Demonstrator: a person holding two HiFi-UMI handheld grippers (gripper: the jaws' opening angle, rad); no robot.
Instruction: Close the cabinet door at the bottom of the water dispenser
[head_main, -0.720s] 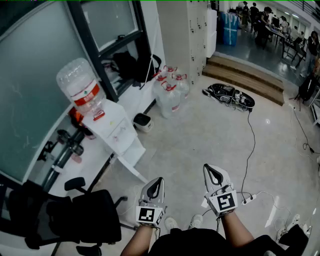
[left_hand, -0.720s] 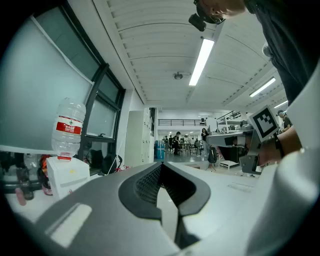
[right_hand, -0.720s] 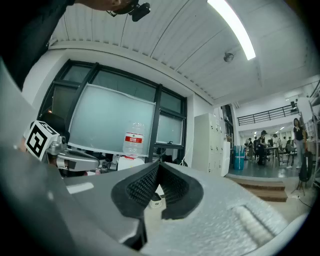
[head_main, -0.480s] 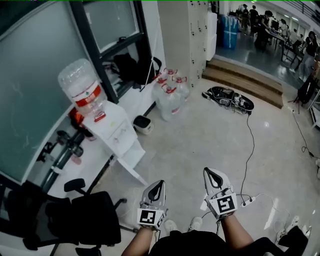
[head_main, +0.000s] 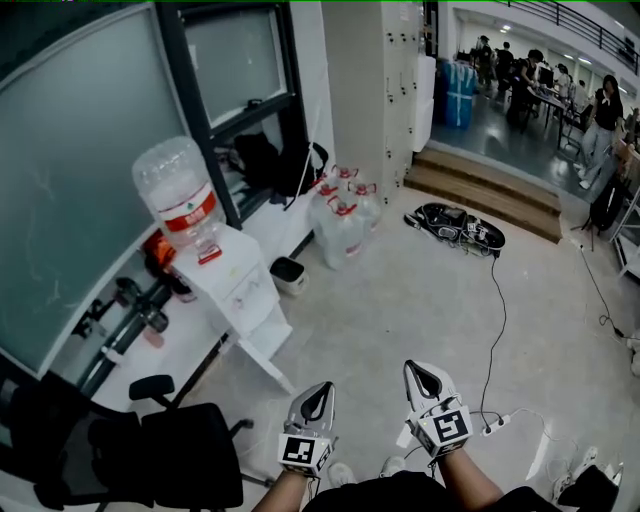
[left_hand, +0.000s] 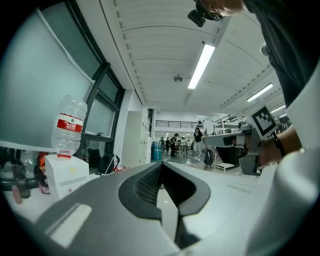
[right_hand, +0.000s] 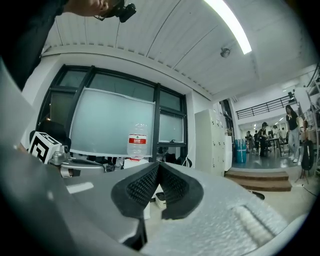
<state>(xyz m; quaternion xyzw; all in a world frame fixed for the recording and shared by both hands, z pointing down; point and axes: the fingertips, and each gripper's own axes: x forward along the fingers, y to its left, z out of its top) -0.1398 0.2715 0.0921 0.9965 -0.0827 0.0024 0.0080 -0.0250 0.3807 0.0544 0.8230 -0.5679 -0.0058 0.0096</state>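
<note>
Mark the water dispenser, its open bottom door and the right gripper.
water dispenser (head_main: 237, 283), head view, white front panel.
door (head_main: 266, 362), head view, middle of the swung-out panel.
right gripper (head_main: 422, 366), head view, between its fingertips.

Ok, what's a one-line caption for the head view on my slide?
Left gripper and right gripper, both shut and empty, short of the water dispenser, its bottom cabinet door open.

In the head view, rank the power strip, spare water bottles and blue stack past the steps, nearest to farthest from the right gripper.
1. Power strip: floor, just right of the right gripper.
2. Spare water bottles: ahead-left, by the column.
3. Blue stack: farthest, beyond the steps.
</note>
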